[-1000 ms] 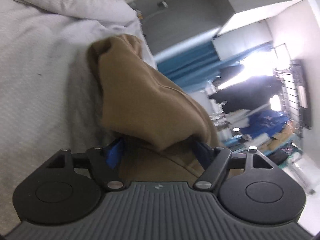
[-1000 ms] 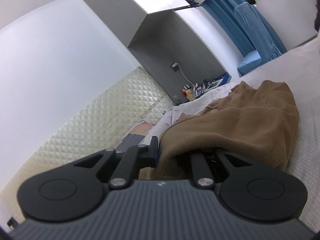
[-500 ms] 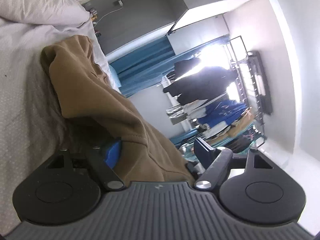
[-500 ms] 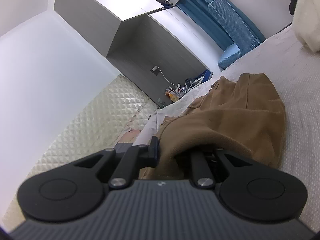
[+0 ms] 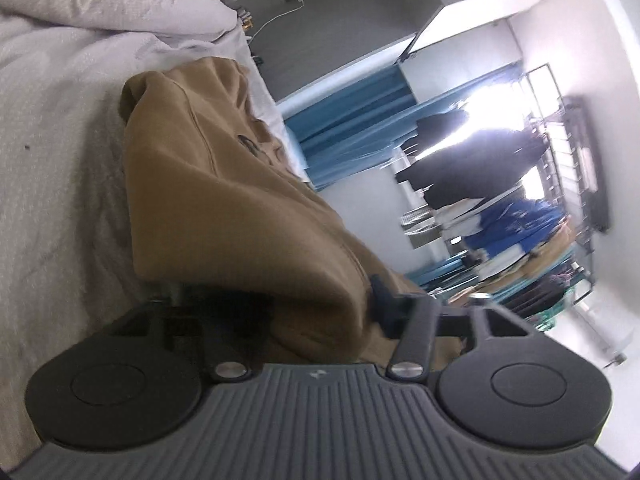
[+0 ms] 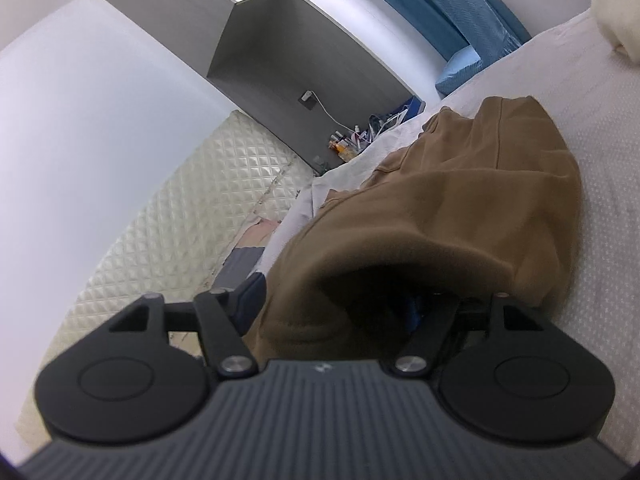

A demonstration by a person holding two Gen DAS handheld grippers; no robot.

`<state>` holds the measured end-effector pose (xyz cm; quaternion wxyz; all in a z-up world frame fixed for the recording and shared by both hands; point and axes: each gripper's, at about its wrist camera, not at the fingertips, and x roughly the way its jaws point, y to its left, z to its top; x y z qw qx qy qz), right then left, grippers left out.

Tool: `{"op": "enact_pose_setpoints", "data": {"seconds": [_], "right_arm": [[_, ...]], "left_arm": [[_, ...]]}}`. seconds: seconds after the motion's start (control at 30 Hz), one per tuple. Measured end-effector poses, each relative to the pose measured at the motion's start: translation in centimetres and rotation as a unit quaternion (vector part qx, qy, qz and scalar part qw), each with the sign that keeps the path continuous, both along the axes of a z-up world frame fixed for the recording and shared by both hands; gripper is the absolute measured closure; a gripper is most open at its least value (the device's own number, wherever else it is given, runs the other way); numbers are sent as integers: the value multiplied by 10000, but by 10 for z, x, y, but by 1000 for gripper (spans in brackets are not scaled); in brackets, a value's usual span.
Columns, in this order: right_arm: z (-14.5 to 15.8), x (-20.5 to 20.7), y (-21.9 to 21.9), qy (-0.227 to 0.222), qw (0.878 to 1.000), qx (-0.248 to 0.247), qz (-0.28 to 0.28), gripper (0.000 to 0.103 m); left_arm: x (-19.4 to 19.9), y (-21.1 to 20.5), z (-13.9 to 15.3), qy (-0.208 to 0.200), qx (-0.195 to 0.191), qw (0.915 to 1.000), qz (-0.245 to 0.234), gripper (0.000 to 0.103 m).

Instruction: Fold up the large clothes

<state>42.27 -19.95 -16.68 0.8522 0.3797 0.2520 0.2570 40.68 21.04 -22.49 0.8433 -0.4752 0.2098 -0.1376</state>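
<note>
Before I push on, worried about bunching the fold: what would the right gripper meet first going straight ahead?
The brown garment. It already drapes between the opening fingers of the right gripper, so any advance pushes straight into cloth, with the white bed cover beyond it.

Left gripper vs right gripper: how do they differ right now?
Left gripper has its jaws closing over the brown garment; right gripper has its jaws opening, cloth slack between them. The left view faces the clothes rack; the right faces the quilted headboard. Both are at the same garment on the bed.

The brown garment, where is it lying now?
In both wrist views the brown garment lies bunched on the white bed cover, its near edge draped over each claw, below the grey pillow.
</note>
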Motion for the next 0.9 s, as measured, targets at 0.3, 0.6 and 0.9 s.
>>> {"op": "enact_pose_setpoints", "data": {"seconds": [0.3, 0.6, 0.9], "right_arm": [[23, -10, 18, -961, 9944, -275, 346, 81], [94, -89, 0, -2209, 9748, -117, 296, 87], [187, -158, -18, -2845, 9581, 72, 329, 87]], "left_arm": [[-30, -2, 25, -454, 398, 9964, 588, 84], [-120, -6, 100, -1710, 473, 9811, 778, 87], [-209, -30, 214, -2469, 892, 9610, 867, 87]]}}
